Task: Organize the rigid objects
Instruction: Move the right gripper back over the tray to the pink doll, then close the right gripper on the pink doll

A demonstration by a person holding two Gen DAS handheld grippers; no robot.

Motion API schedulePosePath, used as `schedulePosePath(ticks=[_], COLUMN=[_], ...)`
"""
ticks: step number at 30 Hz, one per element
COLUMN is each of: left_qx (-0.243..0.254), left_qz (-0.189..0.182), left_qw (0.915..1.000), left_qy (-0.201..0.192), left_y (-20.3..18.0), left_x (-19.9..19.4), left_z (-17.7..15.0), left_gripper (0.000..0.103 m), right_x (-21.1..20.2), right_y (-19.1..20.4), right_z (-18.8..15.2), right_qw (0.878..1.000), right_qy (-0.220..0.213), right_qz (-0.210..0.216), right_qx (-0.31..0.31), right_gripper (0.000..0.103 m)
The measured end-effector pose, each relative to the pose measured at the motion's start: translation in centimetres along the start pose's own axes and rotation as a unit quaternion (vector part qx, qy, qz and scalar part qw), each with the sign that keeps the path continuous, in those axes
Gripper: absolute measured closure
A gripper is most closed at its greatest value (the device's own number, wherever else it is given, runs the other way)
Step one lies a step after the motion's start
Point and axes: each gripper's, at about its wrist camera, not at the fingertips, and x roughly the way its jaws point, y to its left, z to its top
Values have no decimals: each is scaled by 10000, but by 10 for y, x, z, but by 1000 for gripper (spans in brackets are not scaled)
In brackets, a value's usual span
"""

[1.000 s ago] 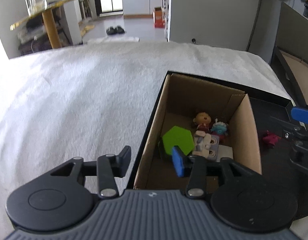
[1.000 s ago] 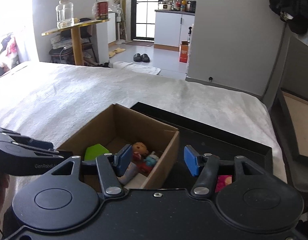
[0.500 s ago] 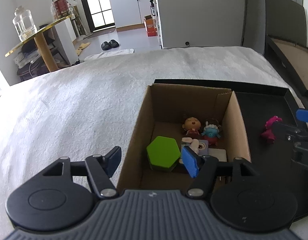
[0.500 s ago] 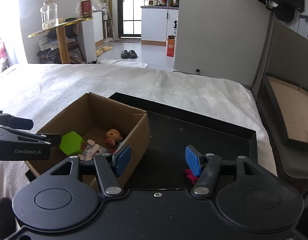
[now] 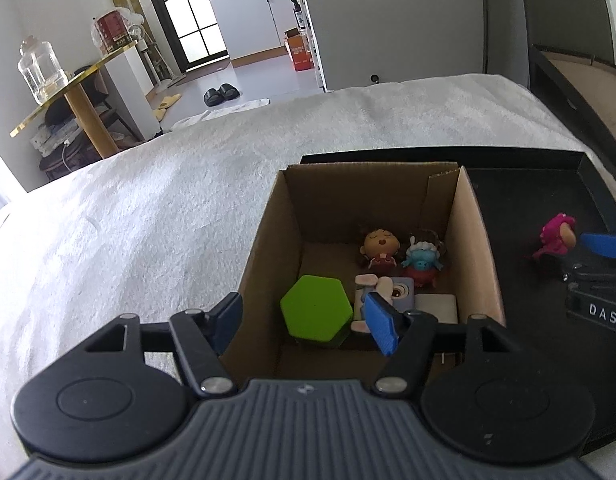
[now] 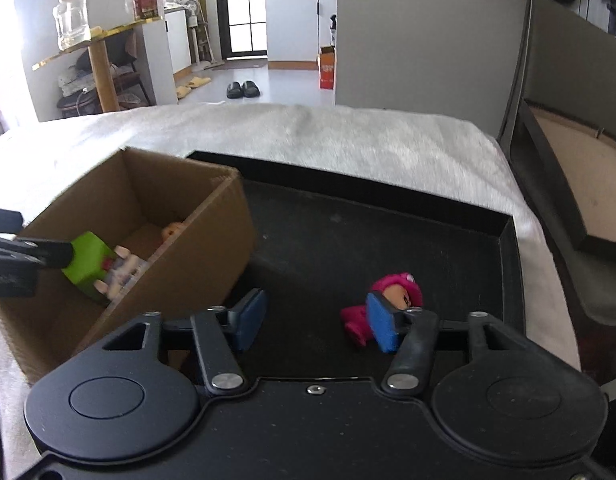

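The left tongs (image 5: 303, 326) hung over the near edge of the cardboard box (image 5: 263, 248), their blue pads set wide apart and holding nothing; they had opened within the last second. Just below them, inside the box, a green hexagonal block (image 5: 316, 312) lay at the near left, with a pale rabbit-like toy (image 5: 374, 286) and a small lilac camera toy (image 5: 404, 294) beside it to the right. Farther in, against the far wall, stood a round-headed doll in red (image 5: 379, 249) and a blue figure with a white cap (image 5: 422, 258).

The right tongs (image 6: 314, 322) were low over the black tray (image 6: 388, 240), jaws partly open and just lately closing. Their right pad (image 6: 382, 328) covered part of a pink-hooded figure (image 6: 400, 294) lying on the tray; the left pad stood well clear of it, and nothing was gripped. The box sat in the tray's left part, the pink figure well to its right.

Tray and box rested on a bed covered with a white blanket (image 5: 147, 220). Beyond the bed, black slippers (image 6: 243, 89) lay on the floor and a glass jar (image 6: 71, 18) stood on a gold-topped side table.
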Motion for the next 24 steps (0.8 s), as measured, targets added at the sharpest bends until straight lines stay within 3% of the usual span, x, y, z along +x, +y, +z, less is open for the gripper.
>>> schedulePosePath(ticks=[3,11,15,24], left_qx=[106,294,328,467], left_qz=[124,302,287,247], left_qw=[9999,9991,9990,9986], left_qy=[-10,12,-52,-93], left_y=[-5,-20,-27,-36], left_x=[3,10,8,6], left_z=[-2,-1,2,0], left_gripper=[37,37,37,36], right_x=[8,25,29,20], right_y=[-4,-14,-15,-29], right_z=[-7,-21,-24,-30], right_qw=[10000,9998,9994,9974], right_qy=[29,105,135,124], right_qz=[12,-81,-245,-649], right_qx=[-5,172,190,291], right_gripper=[64,66,76,76])
